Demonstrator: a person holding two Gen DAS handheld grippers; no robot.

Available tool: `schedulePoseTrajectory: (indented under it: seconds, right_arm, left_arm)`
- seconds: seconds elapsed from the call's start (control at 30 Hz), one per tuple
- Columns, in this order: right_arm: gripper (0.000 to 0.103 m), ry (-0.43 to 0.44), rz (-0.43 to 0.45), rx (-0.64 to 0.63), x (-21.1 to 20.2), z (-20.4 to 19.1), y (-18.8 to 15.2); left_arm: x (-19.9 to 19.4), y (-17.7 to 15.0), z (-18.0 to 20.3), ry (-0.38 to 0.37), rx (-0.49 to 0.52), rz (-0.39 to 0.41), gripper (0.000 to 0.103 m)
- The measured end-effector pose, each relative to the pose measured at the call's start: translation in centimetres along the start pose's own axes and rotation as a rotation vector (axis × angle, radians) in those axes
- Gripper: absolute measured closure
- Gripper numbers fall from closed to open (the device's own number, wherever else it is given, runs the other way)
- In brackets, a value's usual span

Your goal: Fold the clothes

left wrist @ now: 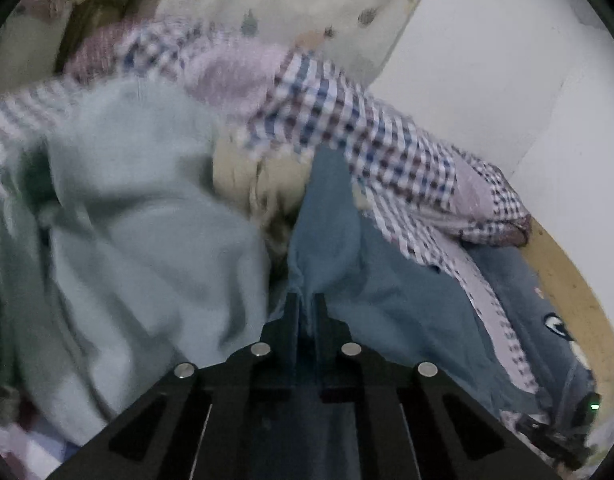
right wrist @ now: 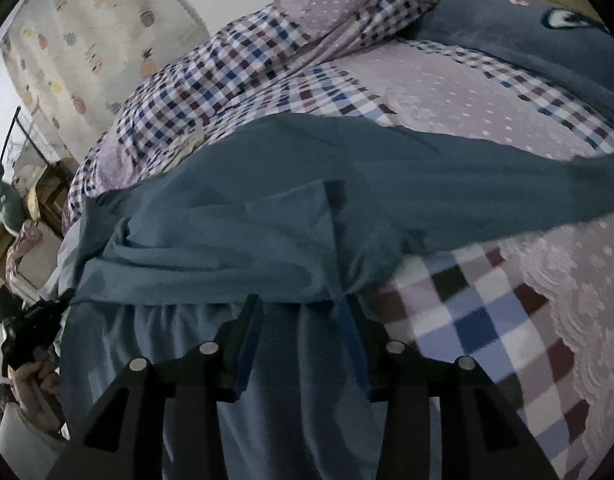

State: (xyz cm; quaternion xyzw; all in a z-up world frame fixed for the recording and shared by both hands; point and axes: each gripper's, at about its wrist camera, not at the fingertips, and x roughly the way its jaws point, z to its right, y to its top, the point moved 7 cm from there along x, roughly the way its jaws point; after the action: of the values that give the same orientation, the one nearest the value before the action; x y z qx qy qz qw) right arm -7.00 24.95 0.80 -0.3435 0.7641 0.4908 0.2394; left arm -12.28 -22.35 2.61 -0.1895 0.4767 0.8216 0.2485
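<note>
A blue garment (left wrist: 387, 280) lies rumpled on the checked bedspread (left wrist: 387, 152). My left gripper (left wrist: 307, 304) is shut on a pinched fold of it, and creases run into the fingertips. In the right wrist view the same blue garment (right wrist: 267, 220) spreads across the bedspread (right wrist: 487, 320). My right gripper (right wrist: 301, 308) stands open at its near folded edge, with lighter blue cloth (right wrist: 187, 360) under the fingers and the pads not pressing on anything. A pale blue-grey garment (left wrist: 139, 220) is heaped to the left of the left gripper.
A dark blue plush blanket (right wrist: 527, 28) with an eye motif lies at the bed's far side. A beige garment (left wrist: 259, 184) sits between the two blue ones. Behind are a pineapple-print curtain (right wrist: 87, 40) and a white wall (left wrist: 507, 60). A person's hand (right wrist: 39, 384) shows at the left edge.
</note>
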Motion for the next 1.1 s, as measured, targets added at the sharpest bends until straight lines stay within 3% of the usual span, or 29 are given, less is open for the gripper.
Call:
schedulePoseTrajectory:
  seconds: [0.17, 0.2, 0.27, 0.33, 0.43, 0.53, 0.6, 0.73, 0.97, 1.1]
  right_arm:
    - [0.059, -0.011, 0.034, 0.084, -1.8, 3.1, 0.2]
    - [0.059, -0.023, 0.04, 0.1, -2.1, 3.8, 0.1]
    - [0.059, -0.034, 0.061, 0.145, -2.9, 5.6, 0.2]
    - [0.059, -0.053, 0.1, 0.19, -3.9, 7.7, 0.9]
    - [0.057, -0.06, 0.188, 0.277, -6.3, 11.4, 2.7]
    - [0.053, -0.039, 0.298, 0.377, -9.3, 14.8, 4.7]
    - [0.052, -0.008, 0.363, 0.456, -11.3, 17.2, 5.7]
    - [0.051, -0.023, 0.483, 0.47, -15.6, 20.2, 7.6]
    - [0.039, -0.078, 0.703, 0.593, -22.8, 26.9, 7.9]
    - [0.038, -0.063, 0.738, 0.728, -24.3, 31.4, 6.7]
  left_arm:
    - [2.8, -2.7, -2.2, 0.121, -0.028, -0.126, 0.094]
    - [2.5, -2.7, -2.0, 0.13, -0.023, -0.116, 0.094]
    - [1.5, -2.2, -1.3, 0.175, 0.012, -0.077, 0.084]
    - [0.3, -1.7, -0.7, 0.207, 0.041, -0.027, 0.063]
    - [-2.5, -1.2, 1.2, 0.154, 0.069, 0.057, 0.038]
    - [-5.0, -1.4, 4.7, 0.078, 0.127, 0.108, 0.02]
    - [-6.3, -2.1, 7.9, 0.024, 0.173, 0.126, 0.018]
    - [-6.8, -3.6, 15.0, -0.085, 0.223, 0.093, 0.018]
    - [-5.6, -8.4, 31.4, -0.275, 0.398, 0.003, 0.017]
    - [-4.2, -12.0, 39.6, -0.367, 0.481, -0.045, 0.016]
